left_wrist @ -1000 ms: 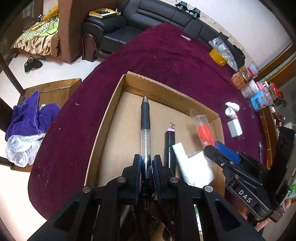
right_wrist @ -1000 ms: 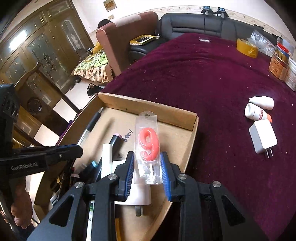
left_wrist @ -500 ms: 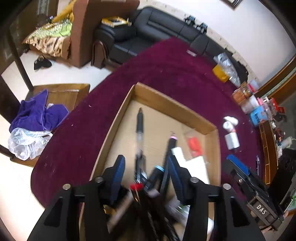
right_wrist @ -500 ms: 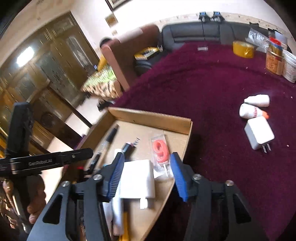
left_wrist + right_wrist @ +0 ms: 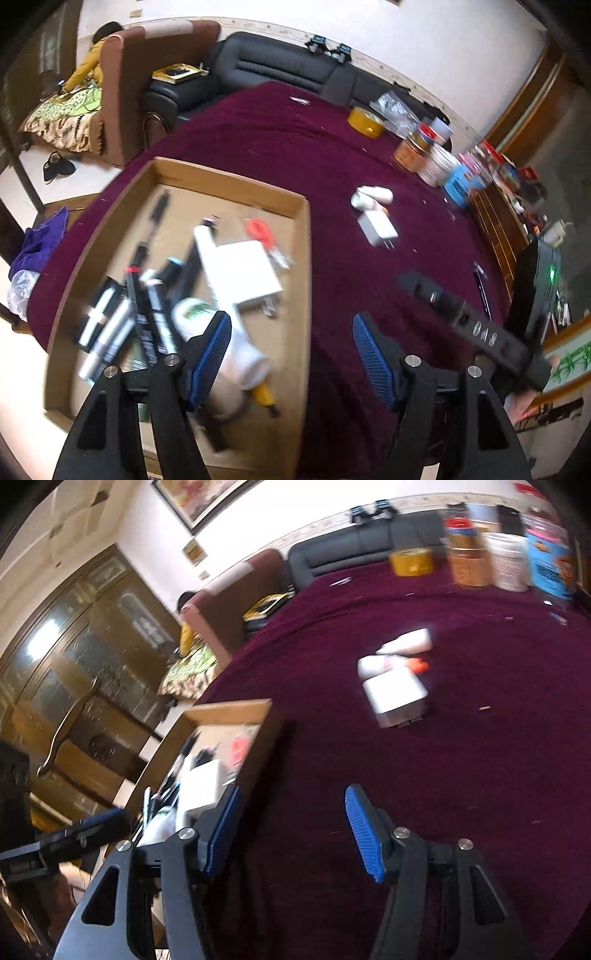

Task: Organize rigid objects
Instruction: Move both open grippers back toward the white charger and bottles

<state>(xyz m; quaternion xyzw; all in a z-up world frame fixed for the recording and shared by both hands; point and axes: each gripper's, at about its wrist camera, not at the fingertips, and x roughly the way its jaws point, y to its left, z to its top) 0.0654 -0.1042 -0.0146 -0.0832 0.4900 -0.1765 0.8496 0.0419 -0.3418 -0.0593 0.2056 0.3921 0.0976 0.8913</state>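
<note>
I see the desk (image 5: pixel 295 140) under its maroon cloth filling both views. The cardboard tray (image 5: pixel 305 258) sits on it at my left, holding a heap of pens, tubes, a flat white box (image 5: pixel 247 273) and the red candle packet (image 5: pixel 260 230), all blurred. Well apart from the tray, out on the cloth, the white charger (image 5: pixel 395 698) lies touching two small white bottles (image 5: pixel 391 653), with jars and a yellow tape roll (image 5: pixel 410 562) along the far edge. My left tool (image 5: pixel 291 354) hangs over the tray's right wall, its blue pads spread wide with nothing between them. My right tool (image 5: pixel 291 830) hangs over bare cloth just beside the tray, pads likewise spread and holding nothing
</note>
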